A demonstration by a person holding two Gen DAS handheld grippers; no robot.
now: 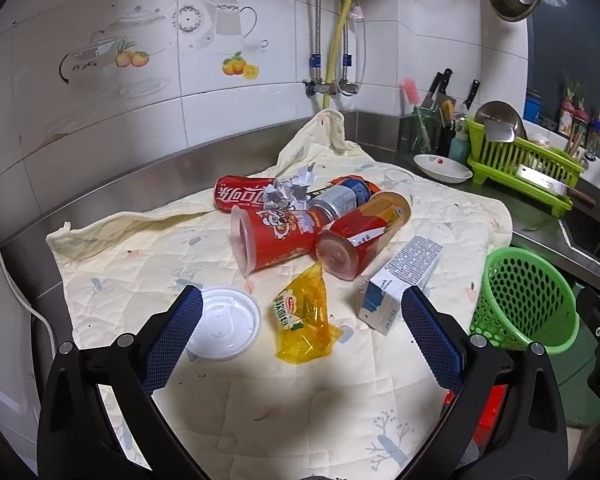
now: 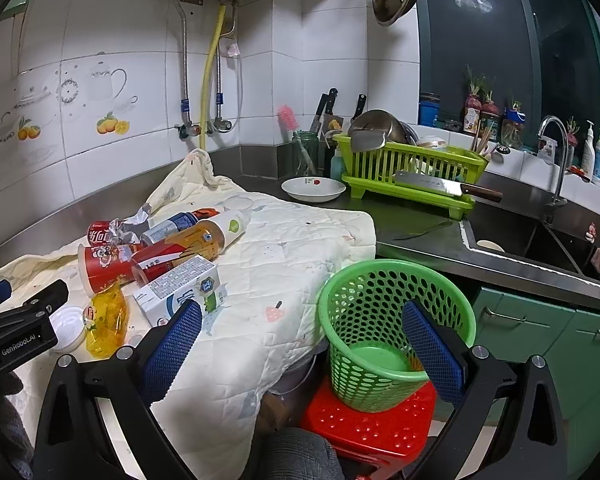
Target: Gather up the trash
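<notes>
Trash lies on a cream quilted cloth [image 1: 300, 400]: a yellow snack wrapper [image 1: 302, 322], a white plastic lid [image 1: 224, 322], a white and blue carton [image 1: 400, 280], two red tubes [image 1: 276, 234] [image 1: 360, 236], cans [image 1: 242, 192] and crumpled paper [image 1: 290, 192]. My left gripper [image 1: 300, 332] is open and empty, its fingers either side of the wrapper and above it. My right gripper [image 2: 302, 344] is open and empty, between the cloth's edge and the green mesh basket [image 2: 392, 328]. The basket is empty and stands on a red stool [image 2: 368, 428].
A green dish rack [image 2: 412, 168] with a cleaver [image 2: 440, 186], a white bowl [image 2: 314, 190], a knife holder and a jar stand at the back. A sink [image 2: 540, 240] with a tap lies to the right. Tiled walls close the back and left.
</notes>
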